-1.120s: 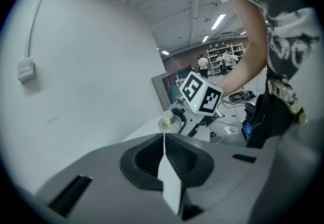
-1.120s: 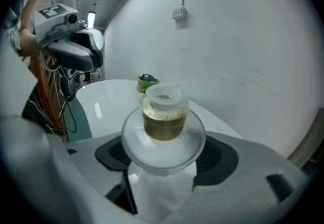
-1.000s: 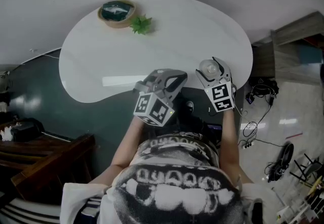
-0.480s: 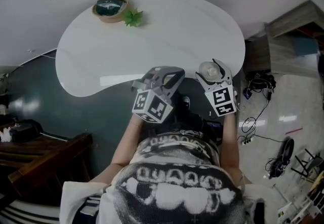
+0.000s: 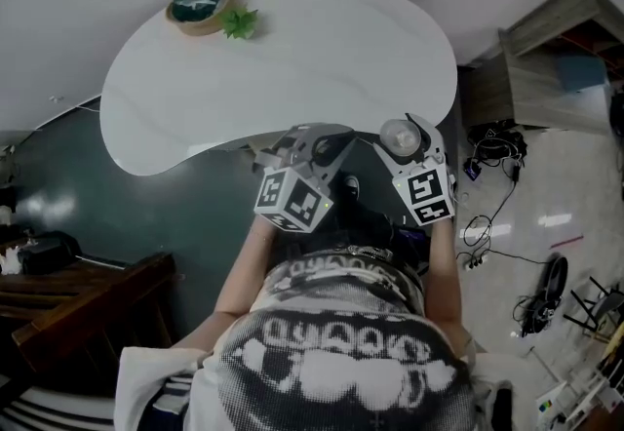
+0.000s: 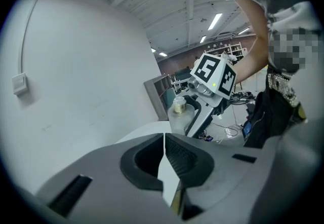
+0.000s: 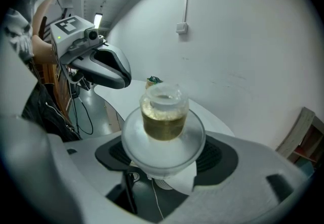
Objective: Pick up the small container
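- The right claw (image 7: 164,156) is clamped on the small container (image 7: 163,116), a round frosted jar with a yellowish upper part. The pads press its wide body from both sides.
- The container hangs in the air at the near edge of the white bench (image 5: 292,58), close in front of the person. I judge that the pick-up is almost complete.
- The left claw (image 6: 164,159) has its jaws together with nothing between them, and it is just beside the right one.
- To do this step well, keep the squeeze even and the jar upright, because a smooth round body can slip or turn in the pads.
- Lift slowly, and keep the left claw from touching the jar.
- The bowl (image 5: 198,8) and the green plant (image 5: 237,23) stand at the far side, well apart, so they are no obstacle.
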The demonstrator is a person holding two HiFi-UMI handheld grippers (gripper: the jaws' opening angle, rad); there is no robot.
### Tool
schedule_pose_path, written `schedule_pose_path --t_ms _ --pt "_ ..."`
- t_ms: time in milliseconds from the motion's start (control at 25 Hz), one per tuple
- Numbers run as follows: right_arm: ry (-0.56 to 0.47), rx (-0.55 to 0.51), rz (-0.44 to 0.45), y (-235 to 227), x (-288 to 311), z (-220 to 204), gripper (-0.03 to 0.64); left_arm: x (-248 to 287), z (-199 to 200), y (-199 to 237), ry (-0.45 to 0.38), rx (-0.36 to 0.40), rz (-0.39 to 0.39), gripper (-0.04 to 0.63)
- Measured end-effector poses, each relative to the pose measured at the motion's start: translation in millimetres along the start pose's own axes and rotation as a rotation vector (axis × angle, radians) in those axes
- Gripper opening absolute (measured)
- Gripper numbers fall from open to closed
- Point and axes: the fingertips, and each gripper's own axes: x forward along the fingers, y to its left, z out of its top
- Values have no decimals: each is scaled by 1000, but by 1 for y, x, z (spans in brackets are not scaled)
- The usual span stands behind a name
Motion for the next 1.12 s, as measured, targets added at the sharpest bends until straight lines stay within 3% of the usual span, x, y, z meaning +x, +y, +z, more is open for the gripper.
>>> schedule_pose_path --t_ms 520,1120 --pt "0 -1 -1 13 -35 -25 334 6 13 -34 -2 13 -11 11" --pt "22 -30 19 22 -44 -36 333 12 12 -37 2 12 -2 11"
